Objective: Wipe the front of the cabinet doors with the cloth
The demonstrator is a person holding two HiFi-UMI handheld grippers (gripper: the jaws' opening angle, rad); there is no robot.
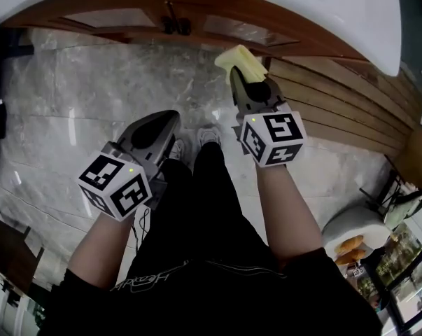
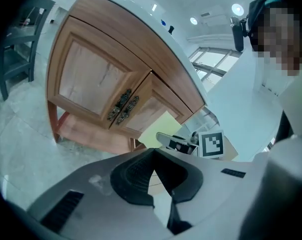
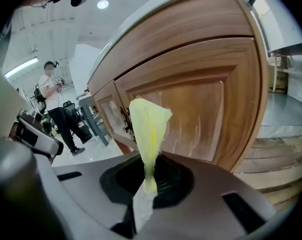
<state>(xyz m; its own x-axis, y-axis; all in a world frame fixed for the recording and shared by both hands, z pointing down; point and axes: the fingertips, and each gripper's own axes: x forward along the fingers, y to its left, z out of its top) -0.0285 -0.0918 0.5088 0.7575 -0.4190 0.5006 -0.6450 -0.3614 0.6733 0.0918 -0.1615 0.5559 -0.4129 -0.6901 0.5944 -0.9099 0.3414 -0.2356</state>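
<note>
The wooden cabinet stands under a white countertop (image 1: 322, 12), with two panelled doors and dark metal handles (image 1: 176, 25) at their meeting edge. In the left gripper view, the left door (image 2: 90, 79) and right door (image 2: 148, 109) show with the handles (image 2: 123, 105) between them. My right gripper (image 1: 247, 81) is shut on a yellow cloth (image 1: 241, 61), held up close to the right door (image 3: 191, 116). The cloth (image 3: 147, 126) stands upright from the jaws. My left gripper (image 1: 162, 128) hangs lower over the floor, shut and empty.
The floor (image 1: 92, 96) is grey marble. A slatted wooden wall (image 1: 336, 110) runs to the cabinet's right. A small round table (image 1: 350, 222) with bread is at lower right, and a dark chair (image 1: 8, 247) at lower left. A person (image 3: 53, 104) stands far off.
</note>
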